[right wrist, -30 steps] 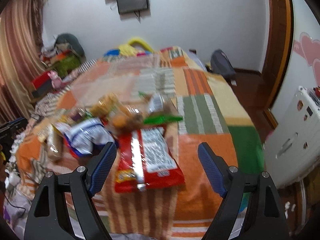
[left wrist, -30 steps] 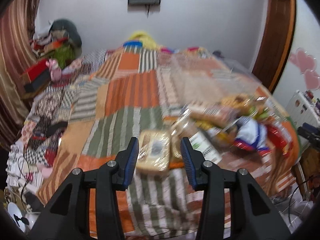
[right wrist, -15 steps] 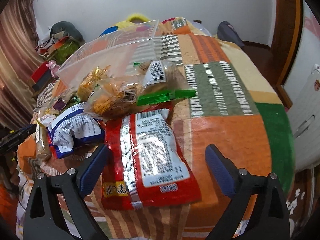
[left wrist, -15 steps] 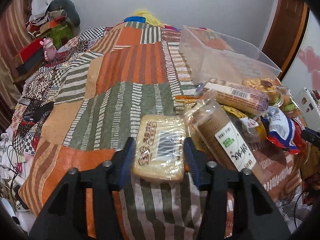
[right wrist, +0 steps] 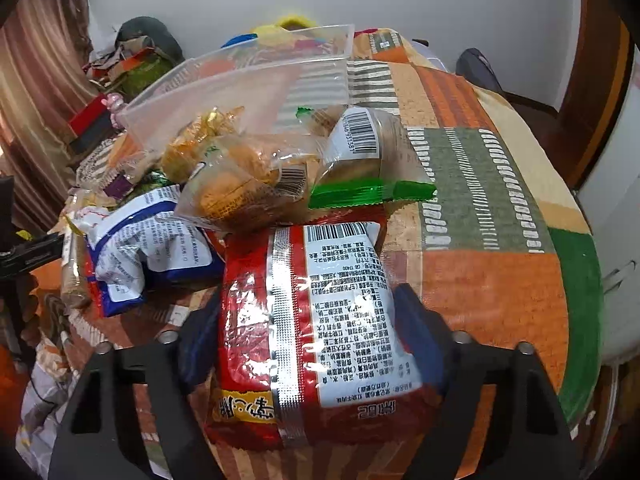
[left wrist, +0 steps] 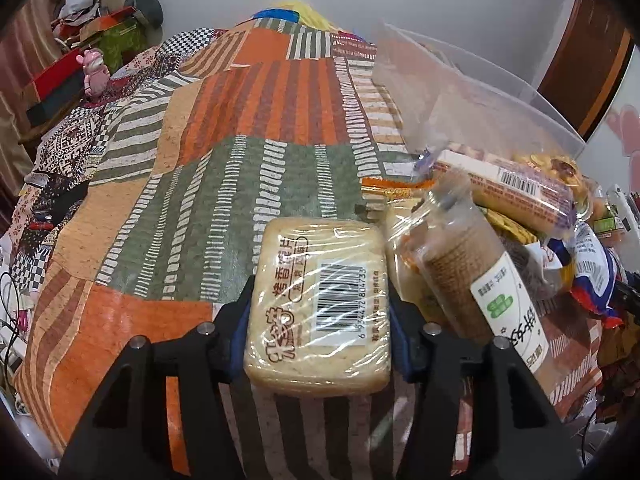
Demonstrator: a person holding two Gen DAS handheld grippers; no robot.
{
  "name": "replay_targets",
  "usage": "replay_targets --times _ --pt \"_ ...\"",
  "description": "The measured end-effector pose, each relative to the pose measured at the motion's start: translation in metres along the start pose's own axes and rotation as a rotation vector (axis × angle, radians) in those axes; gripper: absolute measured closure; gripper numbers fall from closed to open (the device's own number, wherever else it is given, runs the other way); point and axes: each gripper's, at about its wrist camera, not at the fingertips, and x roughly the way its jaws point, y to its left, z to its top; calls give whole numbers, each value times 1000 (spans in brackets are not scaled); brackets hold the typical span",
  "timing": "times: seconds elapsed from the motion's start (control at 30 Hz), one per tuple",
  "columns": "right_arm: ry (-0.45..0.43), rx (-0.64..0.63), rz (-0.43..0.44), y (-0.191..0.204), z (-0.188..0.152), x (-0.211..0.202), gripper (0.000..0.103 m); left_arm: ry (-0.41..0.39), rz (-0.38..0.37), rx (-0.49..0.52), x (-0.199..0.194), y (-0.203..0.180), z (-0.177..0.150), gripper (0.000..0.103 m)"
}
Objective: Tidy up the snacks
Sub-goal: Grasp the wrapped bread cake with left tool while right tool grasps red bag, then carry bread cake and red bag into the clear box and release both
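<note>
While both packets lie on the patchwork bedspread (left wrist: 168, 216), I grip low and square. My left hand-held gripper (left wrist: 319, 320) clasps the wrapped toast pack (left wrist: 320, 304) by its long sides; I lift it level. My right hand-held gripper (right wrist: 308, 328) is closing around the red snack bag (right wrist: 312, 320), so I squeeze gently to spare the contents. Both should go into the clear plastic bin (right wrist: 240, 84) behind the pile.
</note>
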Motion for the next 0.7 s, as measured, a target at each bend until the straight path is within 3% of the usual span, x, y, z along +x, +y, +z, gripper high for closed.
replay_targets --times 0.37,0.7 --pt "-38 23 -38 -12 1 -24 39 -58 48 9 -39 0 -4 48" --pt "-199 19 -65 -12 46 -57 39 -178 11 63 -84 -32 31 48"
